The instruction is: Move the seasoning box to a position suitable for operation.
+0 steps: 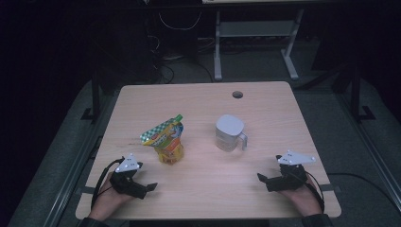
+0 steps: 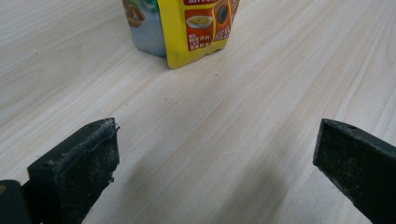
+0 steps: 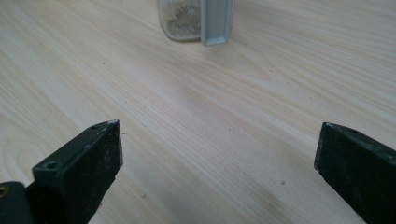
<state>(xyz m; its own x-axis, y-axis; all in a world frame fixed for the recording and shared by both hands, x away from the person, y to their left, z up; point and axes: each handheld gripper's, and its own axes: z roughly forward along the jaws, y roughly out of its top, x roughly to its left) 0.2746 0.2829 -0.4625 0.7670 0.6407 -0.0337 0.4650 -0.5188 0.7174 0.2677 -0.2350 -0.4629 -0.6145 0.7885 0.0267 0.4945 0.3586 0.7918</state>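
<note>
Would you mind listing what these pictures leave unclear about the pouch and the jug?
- Yellow printed stand-up pouch: top cut off by the left gripper view's upper edge; label print too small in the high view.
- Clear plastic jug with white lid: upper part cut off in the right gripper view; its grainy contents unidentifiable.

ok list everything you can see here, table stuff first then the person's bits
table: 1, light wood, centre, with a round cable hole near the far edge
snack pouch: 1, yellow, orange and green, standing left of centre, ahead of the left gripper
lidded jug: 1, clear with pale grey lid and handle, right of centre
desk frame: 1, pale grey, on the floor behind the table
left gripper: 1, black, near left edge, jaws apart, holding nothing
right gripper: 1, black, near right edge, jaws apart, holding nothing
hands: 2, one behind each gripper, at the near edge
</note>
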